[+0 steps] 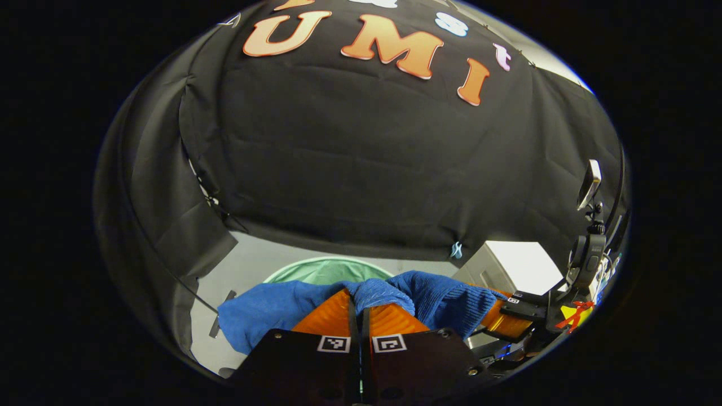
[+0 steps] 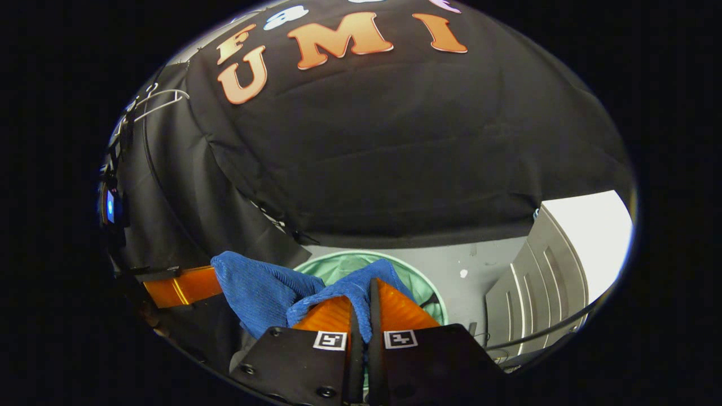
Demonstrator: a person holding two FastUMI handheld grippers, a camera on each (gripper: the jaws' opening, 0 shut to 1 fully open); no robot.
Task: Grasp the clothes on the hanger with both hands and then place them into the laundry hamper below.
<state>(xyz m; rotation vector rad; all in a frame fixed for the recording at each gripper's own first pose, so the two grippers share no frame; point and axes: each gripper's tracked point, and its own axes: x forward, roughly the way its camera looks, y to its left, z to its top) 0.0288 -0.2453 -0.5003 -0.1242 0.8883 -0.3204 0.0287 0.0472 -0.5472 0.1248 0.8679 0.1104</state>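
Note:
A blue knitted garment (image 1: 265, 313) is stretched between both grippers. My left gripper (image 1: 359, 307) is shut on a fold of it, and the cloth drapes to either side of the fingers. In the right gripper view the same blue garment (image 2: 259, 287) bunches to the left, with my right gripper (image 2: 364, 307) shut on its edge. The other gripper (image 2: 180, 286) shows at the far left there, also holding the cloth. Below and beyond the garment lies the round pale green laundry hamper (image 2: 434, 296), also seen as a green rim (image 1: 327, 269) in the left gripper view.
A grey ribbed cabinet (image 2: 536, 293) stands to the right of the hamper on the pale floor (image 2: 485, 259). A white hanger (image 2: 161, 104) hangs high on the left. A stand with a device (image 1: 586, 225) rises at the right of the left gripper view.

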